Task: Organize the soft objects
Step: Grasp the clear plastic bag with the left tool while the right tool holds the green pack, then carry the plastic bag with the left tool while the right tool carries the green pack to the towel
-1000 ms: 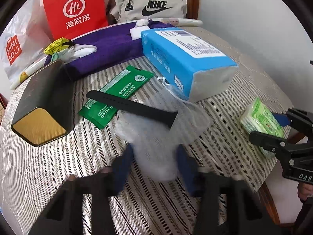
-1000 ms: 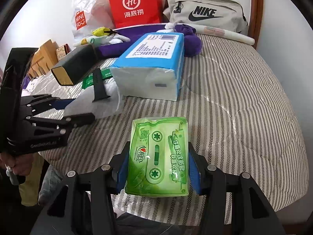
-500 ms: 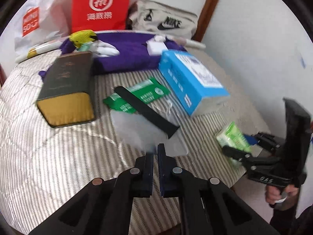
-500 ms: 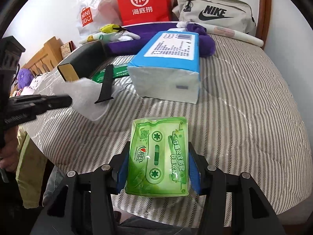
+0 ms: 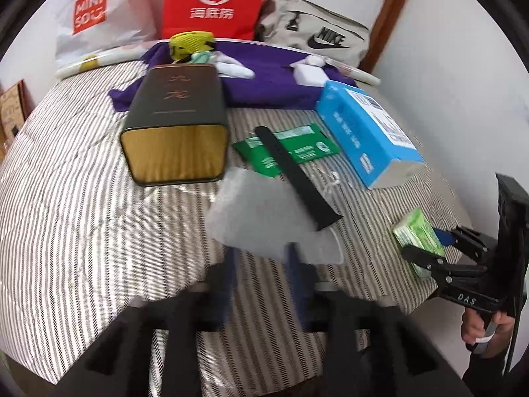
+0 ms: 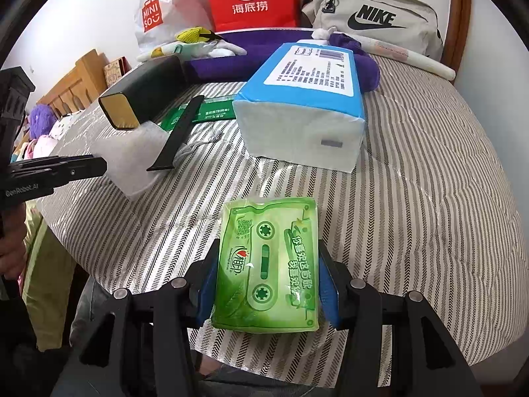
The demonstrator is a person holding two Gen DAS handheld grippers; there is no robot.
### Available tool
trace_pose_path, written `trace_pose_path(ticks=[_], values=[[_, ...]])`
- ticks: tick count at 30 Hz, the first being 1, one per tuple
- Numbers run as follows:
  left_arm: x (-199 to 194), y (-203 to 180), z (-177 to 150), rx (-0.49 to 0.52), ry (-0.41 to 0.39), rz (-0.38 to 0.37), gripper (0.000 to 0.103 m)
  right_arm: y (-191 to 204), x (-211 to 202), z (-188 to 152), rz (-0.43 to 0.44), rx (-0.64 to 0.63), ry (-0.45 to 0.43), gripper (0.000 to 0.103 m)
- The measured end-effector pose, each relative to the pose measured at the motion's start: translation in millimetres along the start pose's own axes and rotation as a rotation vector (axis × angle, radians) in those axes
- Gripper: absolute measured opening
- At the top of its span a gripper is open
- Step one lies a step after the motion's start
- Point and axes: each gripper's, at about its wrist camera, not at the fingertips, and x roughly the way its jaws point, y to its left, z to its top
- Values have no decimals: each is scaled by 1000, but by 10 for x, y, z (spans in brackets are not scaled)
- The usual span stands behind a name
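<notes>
While both tools hang over the bed: the striped bed cover (image 5: pixel 82 215) has soft things and hard things mixed up on it.
Right gripper (image 6: pixel 267 281): pinching the green tissue pack (image 6: pixel 267 261) by its two long sides. The pack sits flat in the jaws, at the near edge of the bed.
Left gripper (image 5: pixel 261 261): its fingers look spread apart, but they are blurry. They sit at the near edge of the white foam sheet (image 5: pixel 264 211). I cannot tell if the edge is between them.
White foam sheet: thin and floppy, lying flat in the middle of the bed, just in front of the dark box with the gold end (image 5: pixel 175 125).
Black strap (image 5: pixel 291 172): one end lies on the foam sheet and the other end lies on the green sachet (image 5: pixel 297 149).
Blue tissue pack (image 5: pixel 363 142): big and soft, resting past the strap near the purple cloth (image 5: pixel 264 89).
Step in hand, I think: picking up the foam sheet.
How to do it well: get the edge well in between the fingers, then press them together. Lift slowly and low, so the strap slides off gently and does not flick away. Pull away from the box so the sheet does not catch.
Right side: keep a soft squeeze, as the pack will squash.
</notes>
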Motion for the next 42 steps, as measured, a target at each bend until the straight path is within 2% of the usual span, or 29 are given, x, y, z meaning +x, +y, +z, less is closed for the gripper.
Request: trace_pose_path(ticks=[1,2,4,11,15,20,21,23,25,28,30,34,40,42], values=[[-15,25,13,-11,-10,17,68,-2,2,0,-1,0,1,52],[-33,32,25,-16,-31,25,70,-6,3,2,-2,0,0,52],[-20,30,66,-15,-47,31,70,-12,10,2,0,0,0,52],[317,-215,120,97,16,99,70,-22,16,-4,8,-4,-5,52],[393,-301,81,137,6,142,72,-35,12,-5,12,0,-5,52],[418,-325,112,140,33,155,72,-26,27,11,6,-6,-8,52],[419,-335,103,146,21,167,71,-23,30,18,5,-8,-8,52],[412,-355,86,163,-1,167,62,-20,36,27,4,-10,-7,52],[390,-360,88,166,-10,155,36,-16,39,32,1,-14,-6,52],[382,-359,101,165,-9,139,18,-5,41,29,-6,-21,-5,52],[385,-376,102,174,-3,125,10,0,39,26,-9,-23,-6,52],[343,-385,78,173,9,96,8,11,39,29,-15,-24,0,52],[-9,-221,120,65,-47,-74,7,-22,33,56,-4,0,-2,52],[-104,-194,144,66,-75,-60,7,-27,14,62,-3,10,-10,52]])
